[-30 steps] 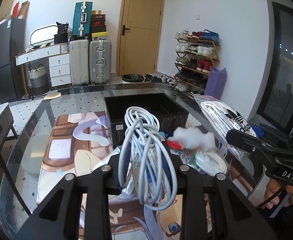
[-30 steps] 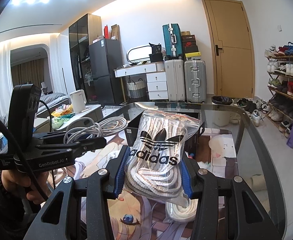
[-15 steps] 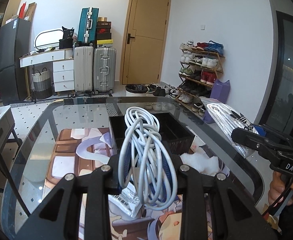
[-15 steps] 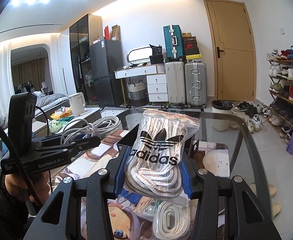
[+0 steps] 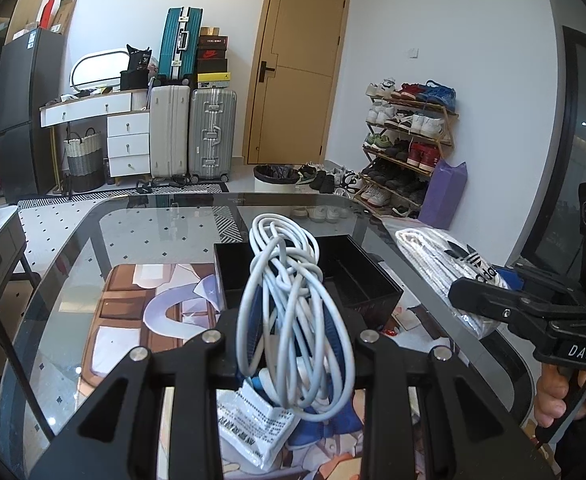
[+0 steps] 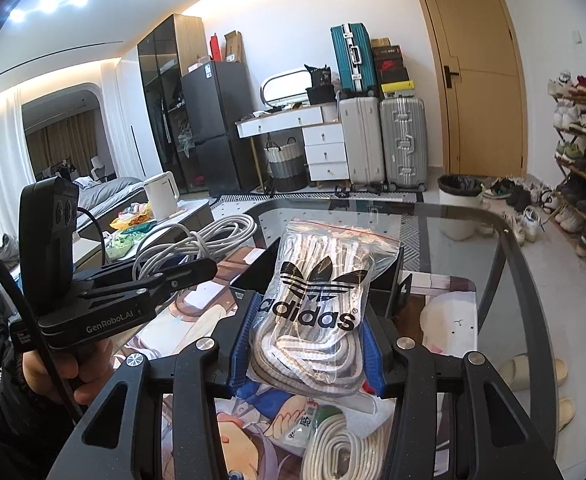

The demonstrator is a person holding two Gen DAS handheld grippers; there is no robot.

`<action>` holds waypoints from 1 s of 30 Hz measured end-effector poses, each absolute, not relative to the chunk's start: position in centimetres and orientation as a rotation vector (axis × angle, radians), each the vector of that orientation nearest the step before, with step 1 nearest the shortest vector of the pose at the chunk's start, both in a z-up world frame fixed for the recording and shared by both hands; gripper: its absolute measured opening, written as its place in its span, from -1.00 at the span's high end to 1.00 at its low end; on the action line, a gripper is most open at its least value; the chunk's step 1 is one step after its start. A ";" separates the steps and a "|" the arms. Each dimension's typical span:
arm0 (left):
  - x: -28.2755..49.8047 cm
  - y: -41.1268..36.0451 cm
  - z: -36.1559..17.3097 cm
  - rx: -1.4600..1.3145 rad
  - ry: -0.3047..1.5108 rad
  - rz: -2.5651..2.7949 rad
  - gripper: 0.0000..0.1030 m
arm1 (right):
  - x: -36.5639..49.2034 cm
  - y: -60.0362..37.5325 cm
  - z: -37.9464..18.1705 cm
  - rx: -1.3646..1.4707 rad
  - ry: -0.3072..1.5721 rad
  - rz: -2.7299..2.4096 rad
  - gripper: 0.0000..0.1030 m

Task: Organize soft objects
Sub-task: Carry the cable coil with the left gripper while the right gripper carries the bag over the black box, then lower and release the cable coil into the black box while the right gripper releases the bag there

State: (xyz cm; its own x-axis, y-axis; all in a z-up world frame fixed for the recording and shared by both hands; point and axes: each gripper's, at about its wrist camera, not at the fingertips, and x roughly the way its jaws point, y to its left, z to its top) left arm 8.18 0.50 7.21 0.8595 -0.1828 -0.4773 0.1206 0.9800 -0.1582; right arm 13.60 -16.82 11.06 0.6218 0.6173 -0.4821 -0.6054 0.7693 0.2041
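The coiled white cable (image 5: 293, 312) hangs in the left gripper (image 5: 293, 344), whose blue pads are clamped on its sides, its loops standing upright, long axis running up and away from the fingers. The bag of laces (image 6: 317, 304), a clear zip bag with a black logo, is pinched the same way in the right gripper (image 6: 307, 356), also upright. Both bundles are lifted clear of the glass table (image 5: 65, 264).

The black box (image 5: 357, 276) sits on the picture mat (image 5: 121, 320) toward the table's far edge. From the left gripper it lies straight ahead and below, directly behind the cable; from the right gripper it also lies ahead, mostly hidden behind the bag, only its dark walls showing to either side. The two grippers sit side by side, each visible in the other's view; neither is clearly the nearer. I judge the next move to be a forward carry and lowering over the box rim.

Count: one cable, one bag of laces held, one box with a divider making at least two sections. Left on the mat at the near edge: one coil of thick white cord (image 6: 341, 452), one white printed packet (image 5: 257, 424) and one small sachet (image 6: 303, 424).
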 end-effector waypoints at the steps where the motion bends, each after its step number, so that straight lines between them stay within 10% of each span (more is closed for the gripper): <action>1: 8.4 0.4 7.2 -0.125 0.515 -0.160 0.45 | 13.9 -16.7 11.0 0.022 0.569 0.702 0.11; 30: 14.0 0.2 5.7 -0.151 0.582 -0.138 0.45 | 21.7 -11.3 8.9 -0.029 0.676 0.707 0.11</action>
